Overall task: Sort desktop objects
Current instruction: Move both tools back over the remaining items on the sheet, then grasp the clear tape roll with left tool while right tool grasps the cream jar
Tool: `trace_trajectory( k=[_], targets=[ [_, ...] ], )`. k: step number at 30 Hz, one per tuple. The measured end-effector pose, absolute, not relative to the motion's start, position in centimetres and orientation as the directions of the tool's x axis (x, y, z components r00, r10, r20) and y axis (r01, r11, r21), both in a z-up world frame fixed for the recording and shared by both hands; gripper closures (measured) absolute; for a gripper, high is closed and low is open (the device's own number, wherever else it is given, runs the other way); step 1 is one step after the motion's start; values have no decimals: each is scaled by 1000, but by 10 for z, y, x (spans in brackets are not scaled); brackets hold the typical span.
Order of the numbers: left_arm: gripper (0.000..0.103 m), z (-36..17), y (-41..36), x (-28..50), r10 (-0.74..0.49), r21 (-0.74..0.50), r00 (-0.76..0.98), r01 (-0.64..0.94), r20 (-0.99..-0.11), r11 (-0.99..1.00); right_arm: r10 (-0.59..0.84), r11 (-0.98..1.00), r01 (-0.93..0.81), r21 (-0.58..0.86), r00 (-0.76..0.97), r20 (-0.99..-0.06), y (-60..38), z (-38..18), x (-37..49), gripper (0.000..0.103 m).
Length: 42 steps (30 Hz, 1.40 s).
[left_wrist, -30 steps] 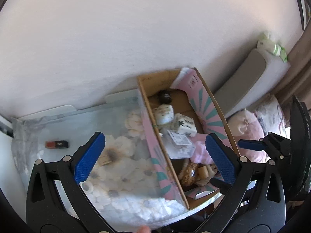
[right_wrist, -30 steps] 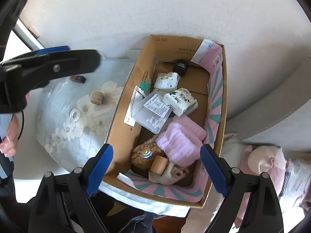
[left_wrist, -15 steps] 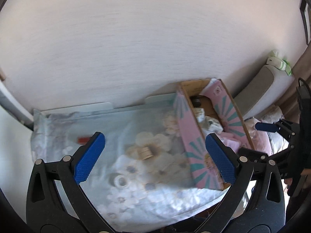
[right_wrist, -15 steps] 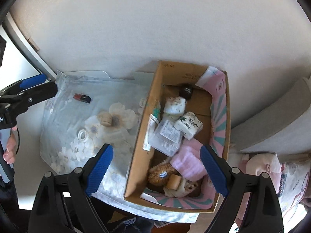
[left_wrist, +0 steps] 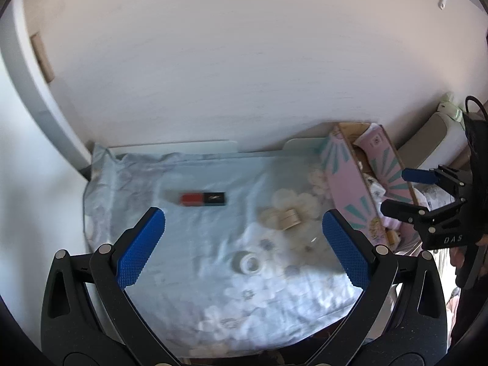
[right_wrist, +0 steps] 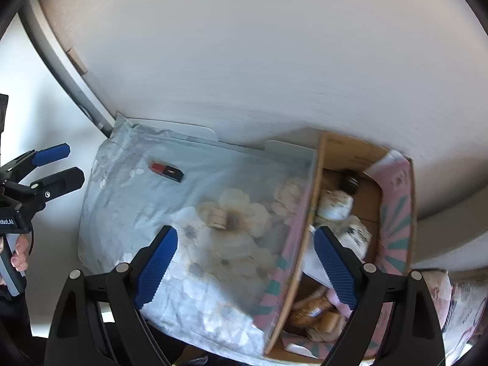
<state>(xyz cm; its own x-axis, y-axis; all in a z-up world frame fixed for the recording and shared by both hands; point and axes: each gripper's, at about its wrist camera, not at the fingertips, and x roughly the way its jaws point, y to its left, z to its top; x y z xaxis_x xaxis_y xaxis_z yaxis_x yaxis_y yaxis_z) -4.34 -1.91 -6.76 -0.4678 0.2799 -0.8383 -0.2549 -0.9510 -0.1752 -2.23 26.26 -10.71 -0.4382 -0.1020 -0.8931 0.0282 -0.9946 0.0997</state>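
Left gripper (left_wrist: 242,245) and right gripper (right_wrist: 244,262): both spread, holding nothing. The lipstick (left_wrist: 203,199) lies far left on the cloth (left_wrist: 189,274); the box (right_wrist: 396,189) stands right.

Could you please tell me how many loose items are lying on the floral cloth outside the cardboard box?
3: a red-and-black case towards the wall, a beige roll nearer the box, and a white ring closest to the left claw. Blur may hide others.

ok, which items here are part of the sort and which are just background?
Job:
red and black box
tan cap
white tape ring
cardboard box
left gripper, right gripper, both open, empty

Background:
floral cloth
wall
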Motion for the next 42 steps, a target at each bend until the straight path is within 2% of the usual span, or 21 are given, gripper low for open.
trace_trajectory(
  k=[12, 19, 23, 27, 30, 32, 34, 36, 40, 42],
  targets=[
    [0, -158, -13, -20, 355, -196, -400, -385, -845, -902, -132, -990, 97, 101, -418, -899, 210, -170, -58, 14],
    [2, -223, 10, -2, 377, -165, -427, -456, -822, -875, -74, -996, 85, 40, -460, -885, 197, -224, -53, 14],
    [16, -249, 23, 5, 390, -142, -427, -505, -816, -851, -45, -998, 69, 11, -505, -862, 202, -242, -45, 14],
    [19, -265, 35, 10, 360, -73, -444, -543, -821, -837, -26, -996, 89, -24, -525, -851, 199, -252, -49, 14],
    [27, -269, 39, 13, 353, -30, -464, -571, -812, -820, -43, -994, 112, -21, -535, -844, 197, -258, -52, 15],
    [28, -269, 40, 13, 354, -24, -469, -575, -809, -818, -51, -992, 124, -19, -538, -841, 195, -263, -57, 19],
    [32, -271, 39, 12, 352, -17, -478, -574, -805, -819, -50, -992, 126, -20, -530, -846, 194, -269, -62, 29],
    [42, -271, 38, 11, 350, -8, -489, -574, -799, -819, -58, -992, 128, -11, -522, -851, 194, -273, -65, 33],
    [50, -272, 38, 11, 355, -1, -491, -584, -795, -812, -66, -991, 137, -7, -516, -854, 190, -281, -67, 44],
    [60, -273, 38, 11, 371, -20, -478, -591, -796, -806, -74, -990, 140, 2, -512, -856, 190, -282, -68, 50]
  ],
)
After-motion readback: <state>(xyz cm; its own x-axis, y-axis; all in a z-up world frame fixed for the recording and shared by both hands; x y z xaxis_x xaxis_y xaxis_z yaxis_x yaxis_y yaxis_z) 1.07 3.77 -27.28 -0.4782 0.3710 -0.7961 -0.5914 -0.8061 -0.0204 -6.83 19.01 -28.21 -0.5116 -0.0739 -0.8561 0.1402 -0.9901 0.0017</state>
